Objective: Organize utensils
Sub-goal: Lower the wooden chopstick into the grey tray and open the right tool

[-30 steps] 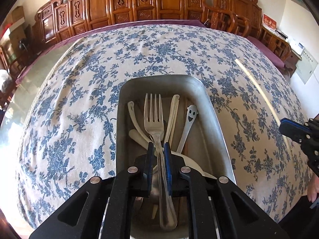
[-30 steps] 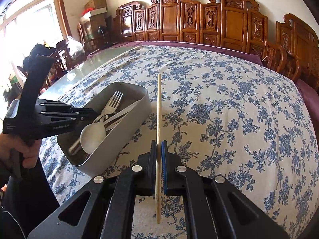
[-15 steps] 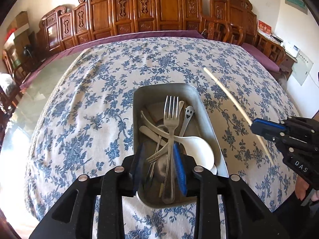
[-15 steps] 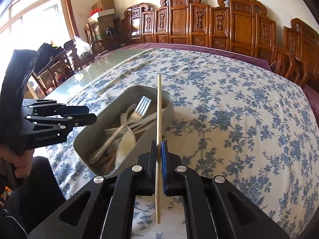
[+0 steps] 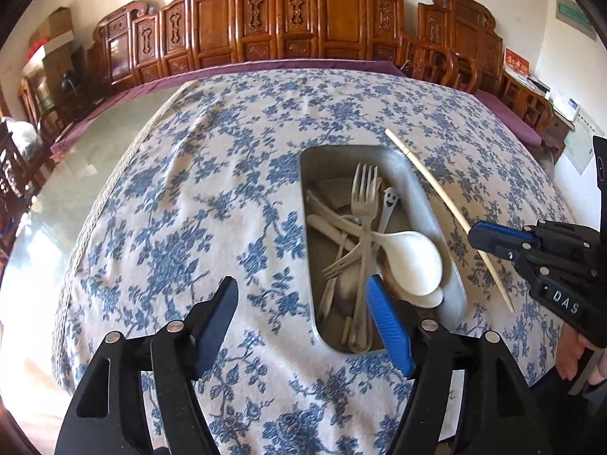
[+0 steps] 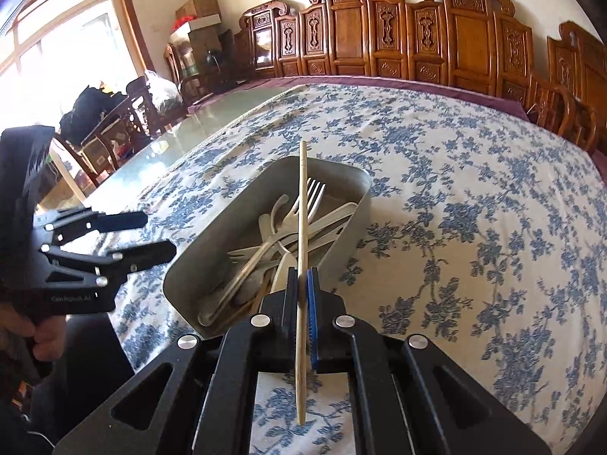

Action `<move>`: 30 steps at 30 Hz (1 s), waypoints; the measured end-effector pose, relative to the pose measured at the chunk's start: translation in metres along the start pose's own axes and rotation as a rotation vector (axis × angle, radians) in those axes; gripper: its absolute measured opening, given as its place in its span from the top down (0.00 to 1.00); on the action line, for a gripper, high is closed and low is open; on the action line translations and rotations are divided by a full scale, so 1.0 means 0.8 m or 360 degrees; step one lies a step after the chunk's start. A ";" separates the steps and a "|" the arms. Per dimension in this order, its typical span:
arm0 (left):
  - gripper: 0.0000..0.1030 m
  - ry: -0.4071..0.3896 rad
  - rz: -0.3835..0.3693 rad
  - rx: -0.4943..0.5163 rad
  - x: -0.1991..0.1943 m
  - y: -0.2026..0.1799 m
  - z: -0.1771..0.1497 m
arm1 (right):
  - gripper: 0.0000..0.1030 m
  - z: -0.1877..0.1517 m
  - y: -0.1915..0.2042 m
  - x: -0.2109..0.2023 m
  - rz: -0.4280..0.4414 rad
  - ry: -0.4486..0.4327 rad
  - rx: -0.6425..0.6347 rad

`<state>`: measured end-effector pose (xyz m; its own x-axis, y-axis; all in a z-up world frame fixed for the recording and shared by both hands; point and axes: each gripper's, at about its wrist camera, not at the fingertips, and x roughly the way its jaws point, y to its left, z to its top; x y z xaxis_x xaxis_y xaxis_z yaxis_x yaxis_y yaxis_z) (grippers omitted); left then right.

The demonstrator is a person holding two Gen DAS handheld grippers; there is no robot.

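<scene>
right gripper lettered "DAS" (white), chopstick clamped

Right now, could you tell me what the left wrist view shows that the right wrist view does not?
Only the left wrist view shows the white spoon and the smiley-faced utensil in the metal tray, with the open left claw, which has just been opening, holding nothing. Only the right wrist view shows the window and cardboard boxes. Both share the tray, the fork, the chopstick in the shut right claw, and the floral tablecloth.
</scene>
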<state>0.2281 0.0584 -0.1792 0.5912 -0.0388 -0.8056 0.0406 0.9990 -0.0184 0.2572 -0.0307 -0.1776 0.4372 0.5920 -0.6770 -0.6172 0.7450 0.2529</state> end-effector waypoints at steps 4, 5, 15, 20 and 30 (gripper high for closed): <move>0.17 0.0017 -0.0006 -0.0009 0.005 0.009 -0.007 | 0.94 0.007 0.006 0.009 0.0057 0.0010 0.0045; 0.16 0.0012 -0.0008 -0.0011 0.005 0.012 -0.009 | 0.94 0.009 0.008 0.012 0.0070 0.0013 0.0053; 0.15 0.0010 -0.0011 -0.0086 0.010 0.038 -0.016 | 0.94 0.029 0.021 0.046 0.0100 0.0090 0.0146; 0.15 0.0001 -0.0005 -0.0087 0.007 0.043 -0.015 | 0.94 0.035 0.027 0.067 0.0102 0.0109 0.0235; 0.15 -0.0029 0.0000 -0.0106 -0.005 0.055 -0.012 | 0.94 0.031 0.030 0.099 0.0027 0.0157 0.0288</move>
<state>0.2200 0.1030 -0.1828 0.6058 -0.0387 -0.7947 -0.0129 0.9982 -0.0584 0.2929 0.0417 -0.2077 0.3561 0.5783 -0.7340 -0.4924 0.7837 0.3786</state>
